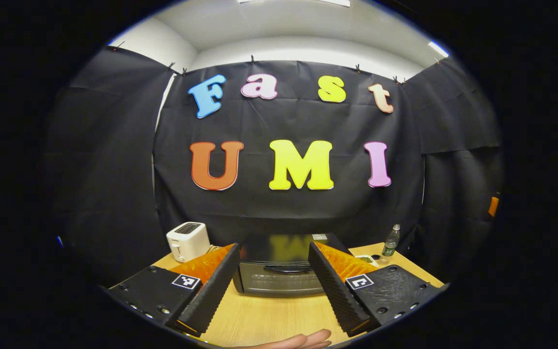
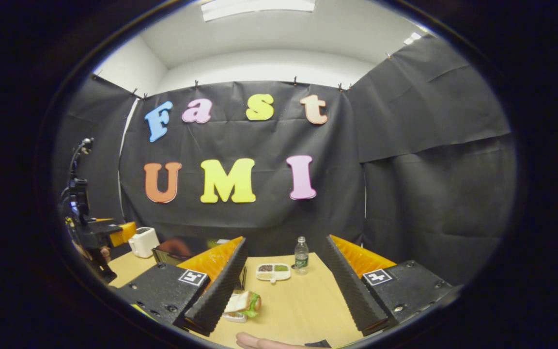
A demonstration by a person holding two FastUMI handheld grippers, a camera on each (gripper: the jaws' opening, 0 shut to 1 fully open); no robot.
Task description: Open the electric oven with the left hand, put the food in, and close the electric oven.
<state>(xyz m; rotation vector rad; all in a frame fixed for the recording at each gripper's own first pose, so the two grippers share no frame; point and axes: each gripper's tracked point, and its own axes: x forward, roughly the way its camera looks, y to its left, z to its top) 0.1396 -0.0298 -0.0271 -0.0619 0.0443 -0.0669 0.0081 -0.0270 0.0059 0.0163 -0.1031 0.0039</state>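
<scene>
In the left gripper view, the left gripper [image 1: 271, 286] has its jaws wide apart and holds nothing. Between the two fingers, farther ahead, stands the electric oven [image 1: 281, 266] on the wooden table [image 1: 269, 317]. Its front faces the camera, its door is closed, and its dark handle [image 1: 286, 267] runs from side to side across the front. The long axis of the oven also goes across the view. Beyond the left finger there is a white toaster [image 1: 188, 241], and beyond the right finger a water bottle [image 1: 391, 241]. Fingertips of a hand [image 1: 303, 340] show at the bottom edge.

In the right gripper view, the right gripper [image 2: 284, 293] also has its jaws apart, empty. Just beside the inner side of its left finger lies the sandwich [image 2: 244, 303] on the table, with green leaf showing at its side. Ahead between the fingers are a small divided dish [image 2: 273, 271] and the bottle. Far to the left the other gripper is seen.

Black cloth walls surround the table; above them the white ceiling has lamps.
</scene>
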